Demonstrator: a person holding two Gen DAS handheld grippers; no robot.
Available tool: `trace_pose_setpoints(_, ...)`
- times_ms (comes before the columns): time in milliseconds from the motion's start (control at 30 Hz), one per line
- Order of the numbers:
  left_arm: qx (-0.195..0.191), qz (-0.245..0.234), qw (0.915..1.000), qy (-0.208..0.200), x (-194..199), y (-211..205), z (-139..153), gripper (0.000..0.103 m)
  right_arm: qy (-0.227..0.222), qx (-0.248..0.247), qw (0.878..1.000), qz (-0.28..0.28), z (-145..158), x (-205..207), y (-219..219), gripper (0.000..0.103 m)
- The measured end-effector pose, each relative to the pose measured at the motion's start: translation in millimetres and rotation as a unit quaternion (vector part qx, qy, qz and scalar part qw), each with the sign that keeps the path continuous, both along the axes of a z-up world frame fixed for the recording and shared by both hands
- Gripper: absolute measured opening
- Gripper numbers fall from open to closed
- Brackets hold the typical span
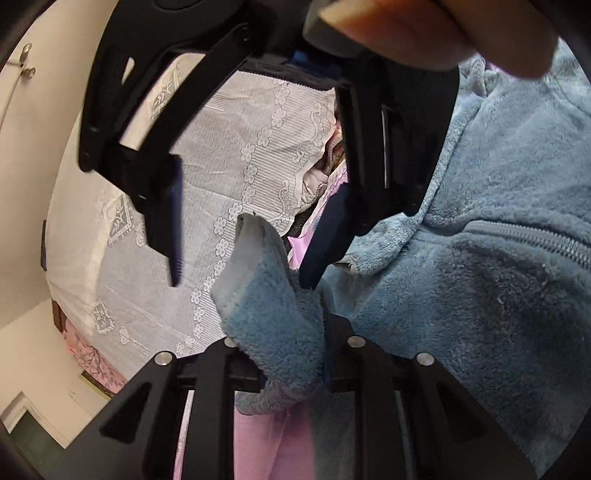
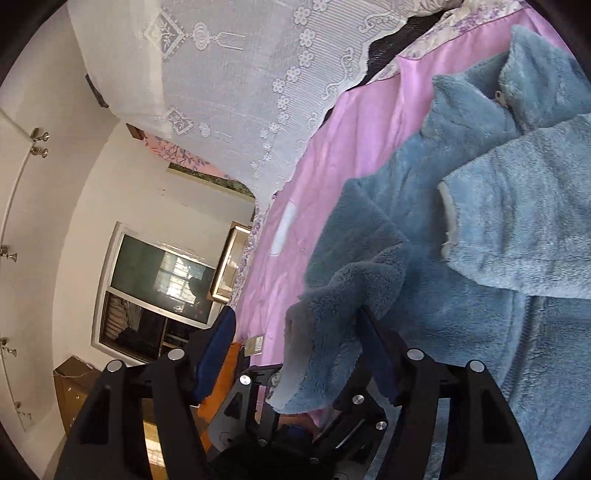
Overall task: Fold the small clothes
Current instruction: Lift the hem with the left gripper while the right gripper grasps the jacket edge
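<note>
The left gripper (image 1: 291, 373) was closest, at 6 o'clock in its own camera. Its fingers were squeezed tight on the end of a fluffy blue sleeve (image 1: 273, 314). The sleeve stuck up from the fingers toward the middle of the picture, and its pale cuff was at the top end.

Just past that, the right gripper (image 1: 242, 282) came down from 12 o'clock. Its two fingers stood apart, one on each side of the cuff. The finger at 9 o'clock did not touch the sleeve. The finger at 3 o'clock was right beside it, but I could not tell if it touched. A hand (image 1: 443, 33) held this gripper at 1 o'clock.

The sleeve belonged to a small blue fleece jacket (image 1: 480, 295), which filled the side at 3 o'clock. Its zipper (image 1: 535, 236) ran off to the edge there. The jacket lay on a pink sheet (image 1: 258, 443).

Farther back, a white lace cloth (image 1: 240, 147) lay from 9 to 12 o'clock. In the right camera, far away at 8 o'clock, there was a window (image 2: 159, 280), and a white cupboard door (image 2: 22, 192) at 9 o'clock.
</note>
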State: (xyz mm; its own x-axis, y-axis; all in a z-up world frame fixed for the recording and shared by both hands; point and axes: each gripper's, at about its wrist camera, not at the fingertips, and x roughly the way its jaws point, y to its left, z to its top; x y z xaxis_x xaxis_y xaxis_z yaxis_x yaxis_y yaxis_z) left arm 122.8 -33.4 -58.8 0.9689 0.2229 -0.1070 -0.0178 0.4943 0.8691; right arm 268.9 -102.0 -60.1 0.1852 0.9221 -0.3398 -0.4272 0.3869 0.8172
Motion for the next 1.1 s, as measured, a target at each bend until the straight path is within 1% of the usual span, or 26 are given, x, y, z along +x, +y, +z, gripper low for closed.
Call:
trace_pose_setpoints(67, 0.015, 0.004, 0.9999, -0.003, 3, -5, -4, 0.020, -0.003, -0.012, 1.000, -0.005, -6, 1, -5, 0.017)
trace_pose_setpoints(100, 0.015, 0.005, 0.9999, 0.000, 4, -6, -4, 0.019, -0.005, -0.015, 1.000, -0.010, -8, 1, -8, 0.013)
trace_pose_setpoints(167, 0.016, 0.001, 0.9998, 0.011, 8, -11, -3, 0.020, -0.011, -0.012, 1.000, -0.016, -8, 3, -19, 0.012)
trace_pose_setpoints(267, 0.030, -0.006, 0.9995, -0.003, 13, -23, 4, 0.021, -0.038, -0.004, 0.999, -0.029, 6, 5, -38, 0.011)
trace_pose_setpoints(367, 0.020, -0.016, 0.9997, -0.002, 25, -40, 22, 0.022, -0.060, 0.007, 0.997, -0.049, 21, 10, -65, 0.011)
trace_pose_setpoints(467, 0.017, -0.019, 0.9996, -0.015, 41, -62, 36, 0.022, -0.067, 0.031, 0.995, -0.074, 30, 23, -101, 0.011)
trace_pose_setpoints(533, 0.008, -0.023, 0.9996, -0.013, 52, -78, 40, 0.024, -0.065, 0.044, 0.993, -0.085, 30, 33, -122, 0.010)
trace_pose_setpoints(600, -0.001, -0.028, 0.9995, -0.012, 57, -96, 39, 0.032, -0.064, 0.043, 0.992, -0.101, 27, 44, -143, 0.010)
trace_pose_setpoints(667, -0.011, -0.031, 0.9994, -0.009, 66, -110, 35, 0.048, -0.053, 0.046, 0.991, -0.117, 20, 55, -160, 0.010)
trace_pose_setpoints(700, -0.016, -0.033, 0.9993, -0.001, 69, -116, 33, 0.052, -0.044, 0.050, 0.990, -0.126, 15, 61, -169, 0.010)
trace_pose_setpoints(733, -0.021, -0.036, 0.9991, 0.007, 72, -123, 29, 0.058, -0.036, 0.052, 0.989, -0.136, 9, 66, -179, 0.010)
trace_pose_setpoints(767, -0.023, -0.040, 0.9988, 0.015, 73, -137, 27, 0.062, -0.029, 0.050, 0.987, -0.147, 4, 72, -186, 0.010)
trace_pose_setpoints(800, -0.023, -0.042, 0.9986, 0.023, 75, -146, 23, 0.064, -0.023, 0.049, 0.986, -0.158, -1, 76, -192, 0.010)
trace_pose_setpoints(867, -0.026, -0.045, 0.9976, 0.045, 77, -149, 16, 0.071, -0.011, 0.049, 0.983, -0.174, -11, 82, -202, 0.010)
trace_pose_setpoints(933, -0.042, -0.050, 0.9954, 0.070, 74, -146, 13, 0.077, -0.006, 0.042, 0.982, -0.186, -19, 86, -207, 0.009)
trace_pose_setpoints(967, -0.057, -0.050, 0.9937, 0.082, 74, -140, 16, 0.082, -0.007, 0.036, 0.981, -0.192, -20, 87, -207, 0.009)
trace_pose_setpoints(1000, -0.080, -0.049, 0.9909, 0.096, 74, -131, 21, 0.084, -0.008, 0.033, 0.980, -0.196, -21, 86, -207, 0.009)
trace_pose_setpoints(1033, -0.110, -0.047, 0.9864, 0.113, 75, -119, 28, 0.086, -0.010, 0.030, 0.980, -0.199, -22, 87, -208, 0.009)
trace_pose_setpoints(1067, -0.146, -0.043, 0.9794, 0.132, 78, -106, 36, 0.086, -0.013, 0.028, 0.979, -0.202, -22, 86, -208, 0.009)
trace_pose_setpoints(1100, -0.192, -0.038, 0.9683, 0.155, 80, -90, 45, 0.086, -0.017, 0.024, 0.978, -0.206, -21, 85, -208, 0.009)
